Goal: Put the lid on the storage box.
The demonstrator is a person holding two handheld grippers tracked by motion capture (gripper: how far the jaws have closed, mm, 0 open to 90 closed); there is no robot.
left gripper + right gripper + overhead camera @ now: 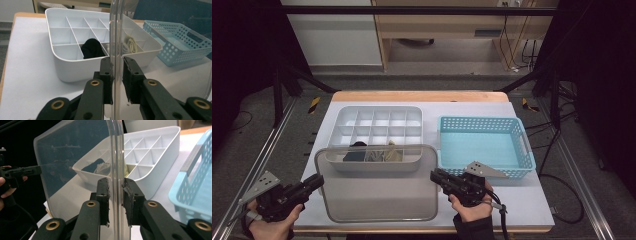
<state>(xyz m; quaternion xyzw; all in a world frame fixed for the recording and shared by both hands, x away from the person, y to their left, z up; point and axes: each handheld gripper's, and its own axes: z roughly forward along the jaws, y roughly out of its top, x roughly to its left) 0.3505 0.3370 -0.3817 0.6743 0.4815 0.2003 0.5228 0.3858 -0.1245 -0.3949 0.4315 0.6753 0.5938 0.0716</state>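
Holding socks [374, 154]: white divided tray [343, 116]

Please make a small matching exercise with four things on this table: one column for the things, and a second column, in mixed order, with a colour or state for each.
Things:
1. clear lid
2. divided box
3. basket
4. sock

Colour or state:
A. black, lying in a compartment
B. light blue, with holes in its walls
C. held at its two edges by the left gripper and the right gripper
D. white, with many compartments

Pairs: 1-C, 2-D, 3-B, 4-A
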